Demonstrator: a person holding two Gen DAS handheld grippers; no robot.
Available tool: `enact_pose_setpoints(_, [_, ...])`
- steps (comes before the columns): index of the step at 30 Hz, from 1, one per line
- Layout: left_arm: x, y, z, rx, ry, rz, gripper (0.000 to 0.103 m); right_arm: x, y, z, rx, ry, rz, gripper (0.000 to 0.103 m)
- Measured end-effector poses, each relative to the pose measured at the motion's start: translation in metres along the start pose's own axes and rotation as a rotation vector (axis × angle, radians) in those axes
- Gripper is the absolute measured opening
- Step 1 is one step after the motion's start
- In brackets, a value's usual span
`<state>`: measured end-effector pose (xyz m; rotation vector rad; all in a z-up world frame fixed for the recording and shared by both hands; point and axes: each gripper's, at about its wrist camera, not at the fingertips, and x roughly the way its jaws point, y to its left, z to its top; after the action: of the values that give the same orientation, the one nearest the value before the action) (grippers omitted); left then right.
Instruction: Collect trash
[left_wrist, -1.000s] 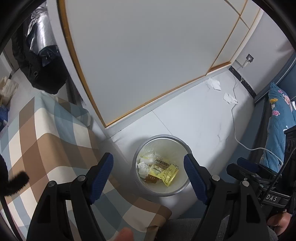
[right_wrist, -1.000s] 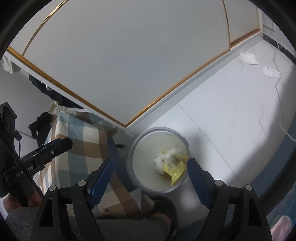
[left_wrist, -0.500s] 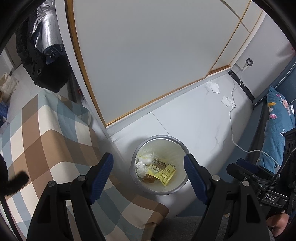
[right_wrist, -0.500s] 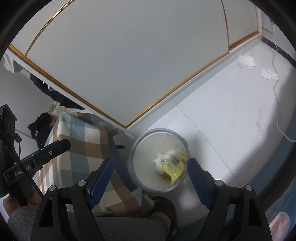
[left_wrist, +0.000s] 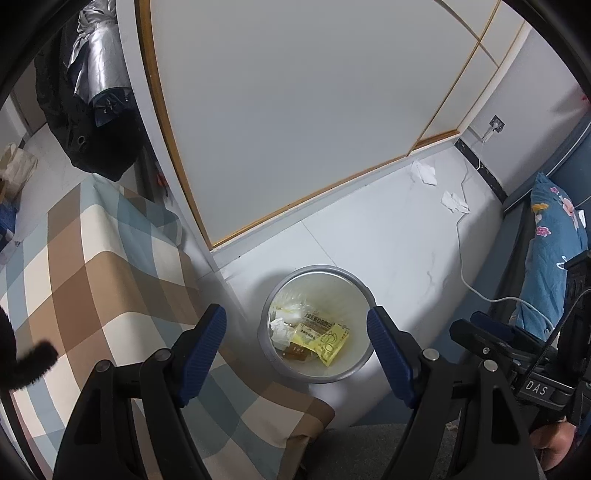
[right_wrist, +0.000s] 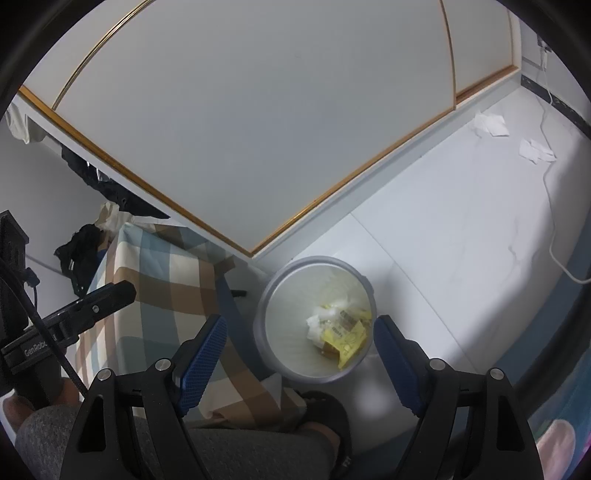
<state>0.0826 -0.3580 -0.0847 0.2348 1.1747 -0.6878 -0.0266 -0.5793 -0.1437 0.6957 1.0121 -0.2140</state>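
From the left wrist view, my left gripper (left_wrist: 296, 334) hangs with its blue pads spread wide and nothing between them, pointed steeply down at the round grey plastic bin (left_wrist: 364, 363) on the white tiled floor (left_wrist: 388, 243). Inside the bin lie a yellow printed wrapper (left_wrist: 330, 341) and some crumpled white tissue (left_wrist: 279, 329). Two loose white paper scraps (left_wrist: 424, 172) sit well apart from the bin, out at about 1 o'clock, close to a white cable (left_wrist: 466, 258). A checked blue-and-brown cloth (left_wrist: 92, 258) fills the 9 o'clock side.

From the right wrist view, my right gripper (right_wrist: 300, 343) is likewise wide and empty over the same bin (right_wrist: 269, 317), with the scraps (right_wrist: 489, 123) far off at 1 to 2 o'clock (the second piece (right_wrist: 535, 150) is nearest the cable).

I judge this a pause between pickups: some trash is binned, the scraps remain. Next I'd need to carry one gripper out to the nearer scrap, come down low to the floor, and pinch thin paper without snagging the cable.
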Motion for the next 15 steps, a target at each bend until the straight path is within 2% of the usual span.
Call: enact_pose_setpoints(15, [-0.0082, -0.0049, -0.0003, 0.017, -0.02, 0.004, 0.076, -0.0071, -0.0006, 0.0006, -0.004, -0.012, 0.005, 0.082])
